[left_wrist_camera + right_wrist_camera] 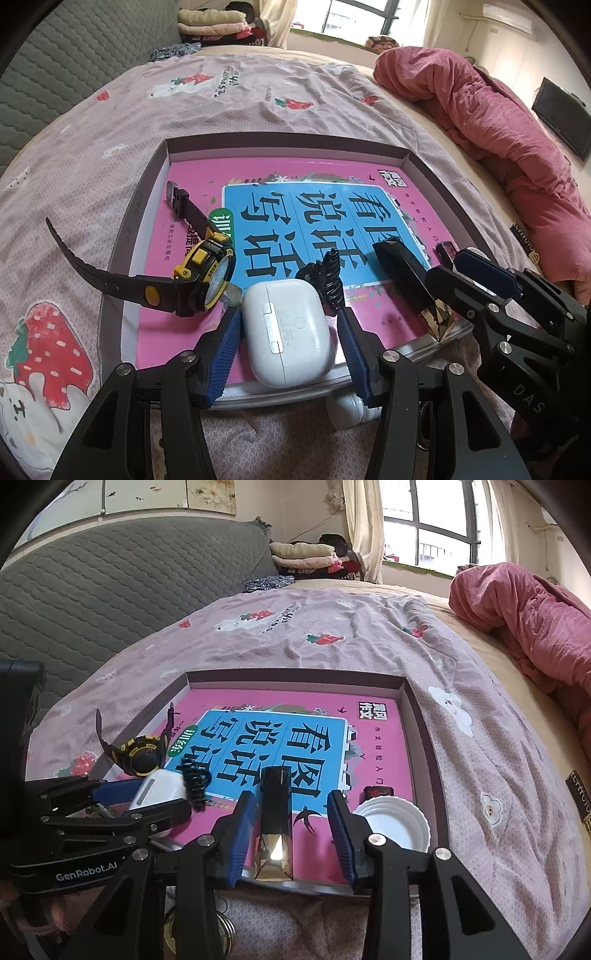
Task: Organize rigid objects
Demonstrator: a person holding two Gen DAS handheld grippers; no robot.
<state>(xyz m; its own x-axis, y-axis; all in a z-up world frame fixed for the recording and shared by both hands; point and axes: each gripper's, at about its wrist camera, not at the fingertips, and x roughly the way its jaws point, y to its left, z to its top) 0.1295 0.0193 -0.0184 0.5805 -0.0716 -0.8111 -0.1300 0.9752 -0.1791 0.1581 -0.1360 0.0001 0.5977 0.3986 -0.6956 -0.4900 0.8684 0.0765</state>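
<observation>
- I see a bed covered by a pale pink sheet (258,110) printed with strawberries.
- A rumpled pink quilt (498,122) lies heaped along its right side.
- A grey quilted headboard (110,590) rises on the left.
- Folded blankets (306,554) are stacked at the far corner.
- Daylight comes through a dark-framed window (436,528) with cream curtains (bright, washed out).
- A dark screen (561,118) hangs on the right wall, an air conditioner (508,16) above.

Daylight from blown-out window (436,520), soft shadows, sharp centre, heavy fisheye bending, dark vignetted corners
</observation>
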